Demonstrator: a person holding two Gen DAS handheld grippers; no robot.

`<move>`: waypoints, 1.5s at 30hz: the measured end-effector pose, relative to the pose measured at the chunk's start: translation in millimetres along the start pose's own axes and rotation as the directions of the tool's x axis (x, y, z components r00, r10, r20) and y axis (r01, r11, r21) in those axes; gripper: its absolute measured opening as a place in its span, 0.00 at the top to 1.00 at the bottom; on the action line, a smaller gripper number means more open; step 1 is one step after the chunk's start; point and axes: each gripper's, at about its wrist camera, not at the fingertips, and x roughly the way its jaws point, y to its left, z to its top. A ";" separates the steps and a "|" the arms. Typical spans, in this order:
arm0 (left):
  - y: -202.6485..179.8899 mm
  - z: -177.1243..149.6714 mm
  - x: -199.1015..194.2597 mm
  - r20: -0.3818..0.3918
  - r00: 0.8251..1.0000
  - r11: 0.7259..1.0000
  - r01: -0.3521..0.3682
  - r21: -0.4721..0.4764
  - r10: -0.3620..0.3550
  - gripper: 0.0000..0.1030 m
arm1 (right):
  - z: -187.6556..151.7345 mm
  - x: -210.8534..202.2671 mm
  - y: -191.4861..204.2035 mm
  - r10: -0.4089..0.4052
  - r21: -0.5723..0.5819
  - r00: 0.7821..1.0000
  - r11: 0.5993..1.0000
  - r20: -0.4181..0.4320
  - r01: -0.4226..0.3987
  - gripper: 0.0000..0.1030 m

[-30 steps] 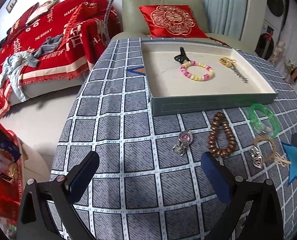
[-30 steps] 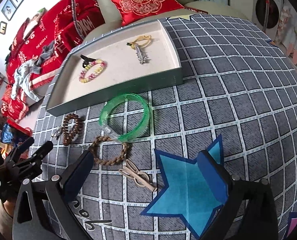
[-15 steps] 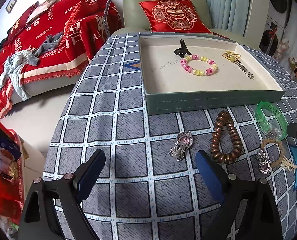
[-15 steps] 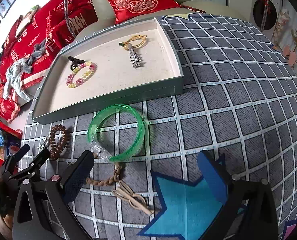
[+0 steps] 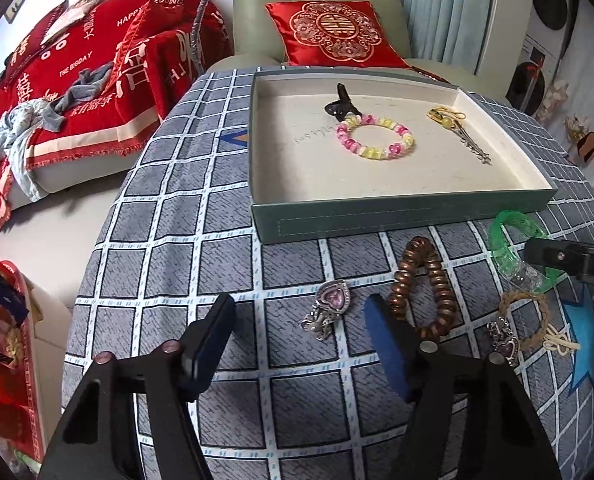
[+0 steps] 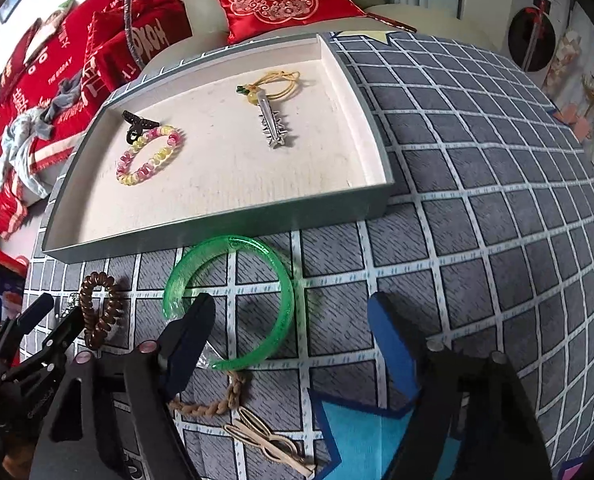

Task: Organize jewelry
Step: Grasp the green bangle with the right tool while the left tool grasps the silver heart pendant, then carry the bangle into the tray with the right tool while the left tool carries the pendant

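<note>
Left gripper [image 5: 301, 328] over checked cloth [image 5: 169, 216], jaws just closing, not clenched; heart pendant [image 5: 331, 306] on cloth between fingers, untouched. Brown coil bracelet [image 5: 425, 288] just beside right finger.

Right gripper [image 6: 293, 320] jaws just closing, not yet gripping; green bangle [image 6: 233, 300] flat on cloth, its far side between fingers, left finger [image 6: 189, 332] over its near-left part.

Tray [image 6: 225, 232] behind: bead bracelet [image 6: 149, 156], black clip [image 6: 137, 126], spiked charm [image 6: 271, 124]. Braided cord [image 6: 217, 400] near bangle.
</note>
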 end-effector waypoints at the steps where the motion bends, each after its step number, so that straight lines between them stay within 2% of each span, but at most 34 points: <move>1: -0.5 0.1 -0.1 0.000 1.000 1.000 0.000 0.001 0.000 0.22 | -0.1 0.5 1.3 -0.008 -0.009 1.000 1.000 0.001 0.008 0.25; 3: -1.8 0.0 -0.9 0.000 1.000 1.000 0.019 0.003 -0.019 0.31 | -0.1 1.6 6.3 -0.052 -0.044 0.999 0.998 0.006 0.052 0.31; 6: -5.6 -0.7 -2.4 0.001 1.000 1.000 0.014 0.018 -0.014 0.33 | -3.0 2.7 14.5 -0.106 -0.100 0.994 0.989 0.017 0.107 0.38; 9: -8.6 -0.9 -4.2 -0.004 1.000 0.999 0.028 0.028 -0.028 0.44 | -4.2 1.2 18.6 -0.102 -0.121 0.995 0.987 0.020 0.104 0.49; 12: -13.0 -0.1 -5.4 -0.005 1.000 0.998 0.031 0.046 -0.031 0.57 | -3.9 -0.4 20.0 -0.096 -0.125 0.995 0.987 0.018 0.097 0.67; 14: -14.5 -0.4 -6.6 0.000 0.999 0.998 0.035 0.057 -0.035 0.70 | -4.2 -1.3 20.0 -0.091 -0.123 0.996 0.988 0.019 0.093 0.83; 17: -13.8 -1.5 -7.7 0.002 0.999 0.998 0.039 0.058 -0.039 0.70 | -5.5 -2.7 17.4 -0.081 -0.113 0.996 0.990 0.025 0.083 0.91; 32: 5.4 5.5 -44.9 0.077 0.993 0.996 0.092 0.016 -0.093 0.70 | -12.3 -42.0 2.9 0.023 -0.077 0.997 0.997 0.074 -0.017 0.91; 40: -0.2 34.9 -60.0 0.130 0.985 0.993 0.109 0.049 -0.115 0.70 | 5.9 -67.6 5.4 0.062 -0.087 0.991 0.995 0.121 -0.052 0.91; 45: -6.2 57.2 -56.7 0.144 0.982 0.992 0.111 0.064 -0.119 0.70 | 24.2 -71.6 12.1 0.061 -0.113 0.988 0.993 0.140 -0.045 0.91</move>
